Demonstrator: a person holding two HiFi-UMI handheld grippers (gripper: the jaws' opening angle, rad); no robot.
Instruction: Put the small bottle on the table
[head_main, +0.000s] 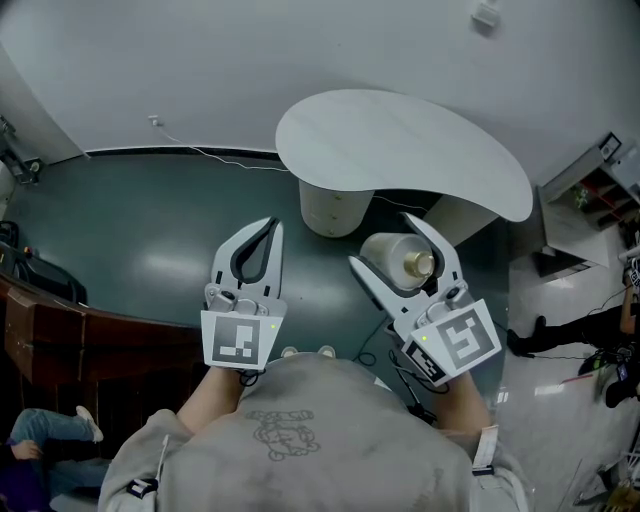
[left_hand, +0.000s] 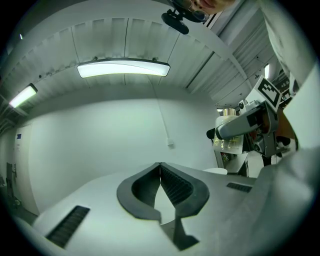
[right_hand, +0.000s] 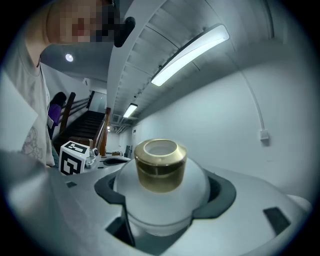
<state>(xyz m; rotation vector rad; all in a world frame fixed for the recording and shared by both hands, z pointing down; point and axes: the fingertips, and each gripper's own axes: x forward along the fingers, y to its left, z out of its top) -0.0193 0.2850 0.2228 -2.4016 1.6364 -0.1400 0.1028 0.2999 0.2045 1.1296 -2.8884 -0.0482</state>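
Observation:
A small white bottle (head_main: 392, 256) with a gold cap (head_main: 418, 264) lies between the jaws of my right gripper (head_main: 381, 240), which is shut on its round body. In the right gripper view the bottle (right_hand: 160, 202) fills the jaws, with its cap (right_hand: 159, 165) pointing outward. I hold it in the air, just short of the near edge of the white kidney-shaped table (head_main: 400, 150). My left gripper (head_main: 270, 224) hovers to the left, shut with its tips touching and nothing between them; in its own view the left gripper (left_hand: 160, 165) points at a bare wall.
The table stands on a round white pedestal (head_main: 330, 205) over a dark green floor (head_main: 150, 240). A cable (head_main: 220, 158) runs along the wall's foot. Dark wooden furniture (head_main: 60, 320) is at the left, shelving (head_main: 600, 195) at the right.

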